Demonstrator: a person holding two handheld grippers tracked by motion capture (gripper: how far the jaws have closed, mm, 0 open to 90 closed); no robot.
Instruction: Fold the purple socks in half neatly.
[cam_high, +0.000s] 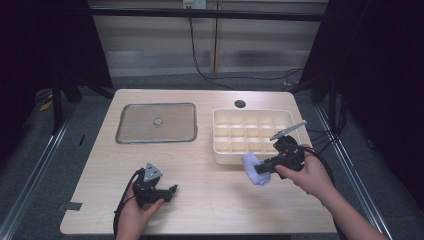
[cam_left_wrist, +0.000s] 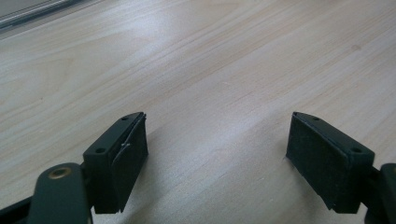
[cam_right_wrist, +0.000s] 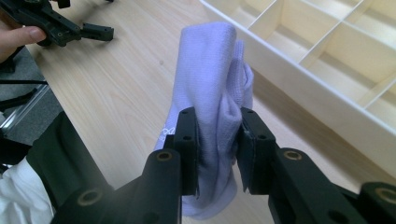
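**Lilac cloth pinched in the right gripper beside the divided tray**

Nearest the lens in the right gripper view, the right gripper (cam_right_wrist: 218, 140) has its two black jaws pressed onto a folded lilac cloth (cam_right_wrist: 215, 84). The cloth is bunched between the pads, one end hanging below them and the folded end standing up above them. In the high view the same cloth (cam_high: 255, 169) hangs at the tip of the right gripper (cam_high: 264, 169), clear of the wooden table (cam_high: 210, 200), with the person's right hand (cam_high: 307, 175) wrapped round the gripper body.

Just beyond the cloth stands a cream compartment tray (cam_high: 217, 150), a shallow box split into rows of small square cells. The cloth is close to its near left corner, outside the wall and over the table rather than over any cell.

On the near left part of the table the left gripper (cam_high: 172, 192) sits in the person's left hand (cam_high: 137, 215). In the left gripper view its jaws stand wide apart, with bare wood between them and nothing gripped; its pads (cam_left_wrist: 128, 163) sit low over the table.

Farther back on the left lies a flat rectangular lid (cam_high: 156, 123) with a metal rim and a small round knob at its centre, well apart from the tray. A round cable hole (cam_high: 240, 104) sits at the table's far edge.
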